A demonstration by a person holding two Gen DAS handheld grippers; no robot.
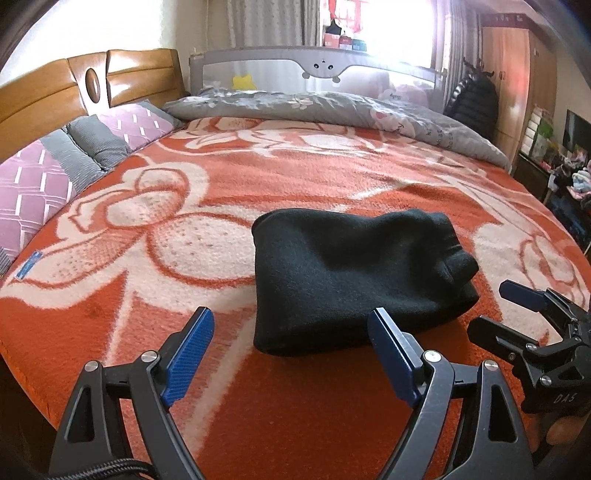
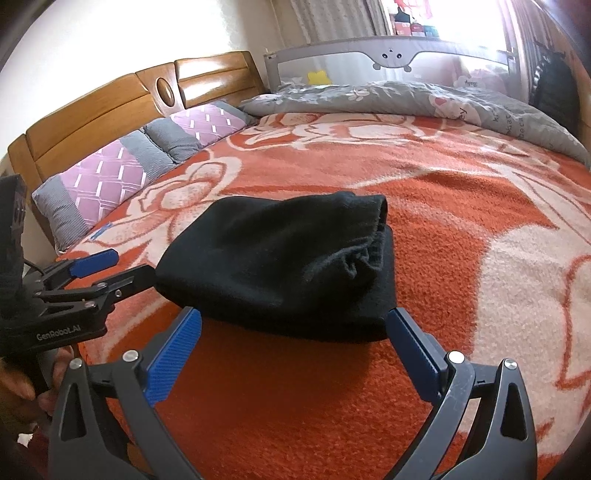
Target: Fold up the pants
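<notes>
A bedroom holds a wide bed covered by a fuzzy orange-red blanket [image 1: 258,406] woven with large cream flower shapes; its pile looks coarse and nubby. Along the head edge stands a glossy wooden headboard [image 1: 55,96] of curved panels with an oval inset, and against it lean quilted pillows [image 1: 33,192] in lilac diamond stitching and grey ribbed cloth. At the far edge of the bed lies a rumpled grey printed quilt [image 1: 332,107], backed by a grey mesh bed rail [image 1: 321,68] with a cartoon face. Bright window light washes out the curtains [image 1: 266,22] behind it.

The black pants [image 1: 351,277] lie on the blanket near the bed's near edge, folded into a thick, soft, roughly rectangular bundle of matte fleece-like knit. The rounded fold sits on the side toward the pillows; on the opposite side the gathered layers and puckered band show in the right wrist view [image 2: 291,266].

The left gripper [image 1: 291,354] hovers just short of the bundle, its 2 black angular arms spread wide, the ribbed blue pads [image 1: 190,354] apart and holding nothing. The right gripper [image 2: 295,350] stands likewise agape at the bundle's near edge, its blue pads [image 2: 173,358] flanking the cloth's corners without pinching it; whether they graze the fabric cannot be told.
</notes>
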